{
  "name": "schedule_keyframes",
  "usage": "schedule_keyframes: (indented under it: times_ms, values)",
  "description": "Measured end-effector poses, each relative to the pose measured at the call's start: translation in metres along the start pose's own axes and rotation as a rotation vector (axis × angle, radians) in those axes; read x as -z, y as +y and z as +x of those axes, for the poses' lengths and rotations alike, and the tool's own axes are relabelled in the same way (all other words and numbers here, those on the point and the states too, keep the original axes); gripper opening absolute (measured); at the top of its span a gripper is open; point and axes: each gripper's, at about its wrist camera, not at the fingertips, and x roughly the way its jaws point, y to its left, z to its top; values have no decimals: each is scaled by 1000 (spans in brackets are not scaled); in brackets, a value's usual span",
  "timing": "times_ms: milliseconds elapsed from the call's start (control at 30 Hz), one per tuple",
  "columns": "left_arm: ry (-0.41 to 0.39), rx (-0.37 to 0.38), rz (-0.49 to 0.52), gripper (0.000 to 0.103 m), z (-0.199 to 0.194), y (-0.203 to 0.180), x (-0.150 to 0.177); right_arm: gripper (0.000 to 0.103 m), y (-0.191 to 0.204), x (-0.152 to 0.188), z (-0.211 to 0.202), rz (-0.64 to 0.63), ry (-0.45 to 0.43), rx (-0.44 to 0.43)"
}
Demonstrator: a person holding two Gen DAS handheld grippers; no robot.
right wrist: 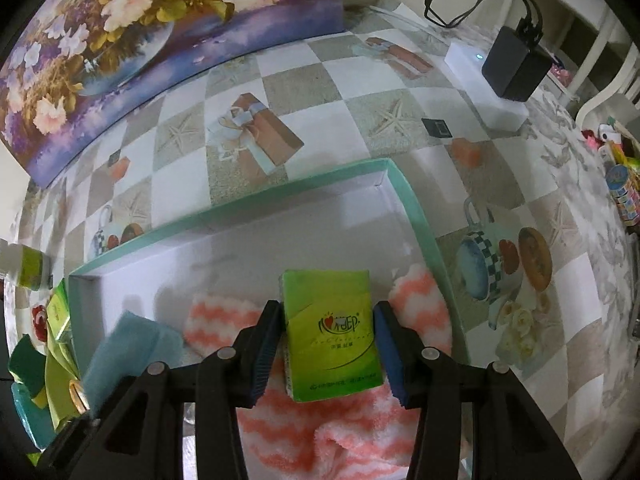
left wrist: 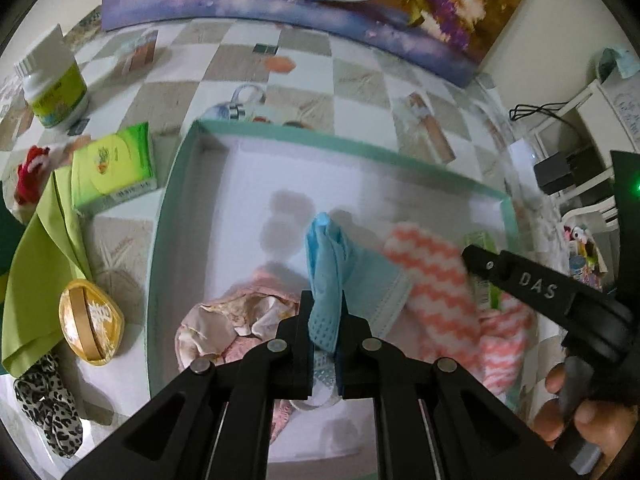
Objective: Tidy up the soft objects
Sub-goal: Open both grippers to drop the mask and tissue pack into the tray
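Holding a blue face mask (left wrist: pixel 326 276), your left tongs (left wrist: pixel 326 320) are clamped narrow on it over the teal box (left wrist: pixel 168 240). Your right tongs (right wrist: pixel 326 344) stand half wide around a green tissue pack (right wrist: pixel 332 332); pad contact is unclear. Already boxed: striped pink towel (left wrist: pixel 432 284), pink satin cloth (left wrist: pixel 224 328). Left on the table (left wrist: pixel 280 80): green cloth (left wrist: pixel 44 264), leopard scrunchie (left wrist: pixel 52 412), second tissue pack (left wrist: pixel 116 168). Box front is cut off.

We see a mint-green box rim (left wrist: pixel 344 142) with white inside, light blue face mask (left wrist: pixel 326 276), coral-and-white zigzag cloth (left wrist: pixel 436 280), lime-green tissue pack (right wrist: pixel 332 332), leopard-print scrunchie (left wrist: pixel 52 412), beige-and-white checked tablecloth (right wrist: pixel 320 92).
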Motion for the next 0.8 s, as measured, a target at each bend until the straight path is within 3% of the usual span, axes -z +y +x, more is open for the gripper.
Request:
schedule_keyframes:
  times_ms: [167,333,500,567,800]
  values:
    - [10,-20,11,8,1,-3,-1,52,0,0,-1,-1,9,7]
    - [13,-21,18,13,-8,-8,-6,64,3,-8,1,6,29,15]
    - [-7,-21,40,33,-24,-16,-9,65,6,-13,-20,-8,-9,19]
    - [-15,-16,48,51,-29,-19,-10,67,7,-15,-31,-16,-32,18]
    - [-72,-1,78,76,-53,-30,-14,68,15,-20,-76,-45,-139,24]
